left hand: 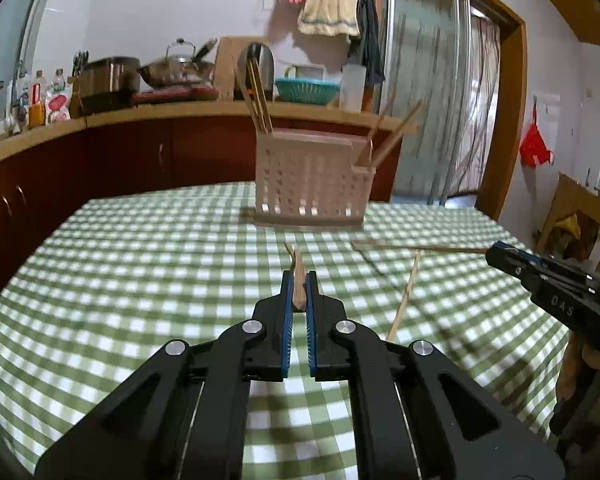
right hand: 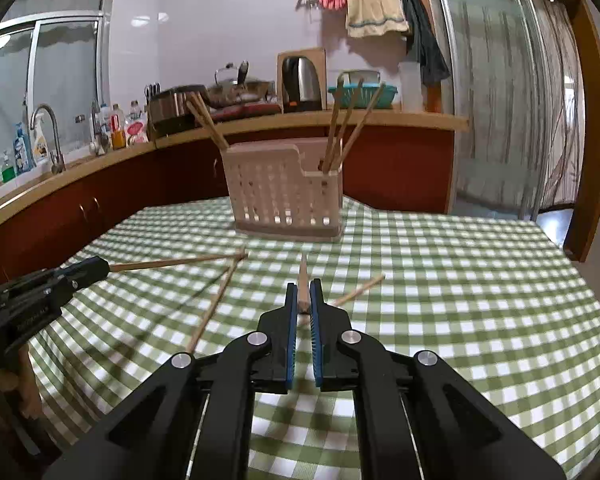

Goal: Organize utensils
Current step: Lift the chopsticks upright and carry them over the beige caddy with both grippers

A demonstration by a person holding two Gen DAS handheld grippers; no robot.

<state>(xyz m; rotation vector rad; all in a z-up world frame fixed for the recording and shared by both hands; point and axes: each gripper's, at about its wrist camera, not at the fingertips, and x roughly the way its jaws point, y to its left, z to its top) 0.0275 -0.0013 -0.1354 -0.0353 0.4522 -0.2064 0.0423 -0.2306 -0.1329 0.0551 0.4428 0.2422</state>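
Note:
A beige slotted utensil holder (left hand: pixel 310 178) stands on the green checked table, also in the right wrist view (right hand: pixel 286 192), with several wooden chopsticks upright in it. My left gripper (left hand: pixel 299 280) is shut on wooden chopsticks (left hand: pixel 298 280) that point toward the holder; it shows at the left of the right wrist view (right hand: pixel 96 266) with a chopstick (right hand: pixel 172 262) sticking out. My right gripper (right hand: pixel 304 290) is shut on a chopstick (right hand: pixel 303 284); it shows at the right of the left wrist view (left hand: pixel 496 254) with its chopstick (left hand: pixel 420 247). Loose chopsticks lie on the cloth (left hand: pixel 404 298) (right hand: pixel 216 304) (right hand: pixel 360 288).
The table (right hand: pixel 460 300) has a green checked cloth. Behind it runs a kitchen counter (right hand: pixel 180 140) with pots, a kettle (right hand: pixel 302 82), bottles and a sink tap (right hand: pixel 50 136). A glass door (right hand: pixel 500 100) is at the right.

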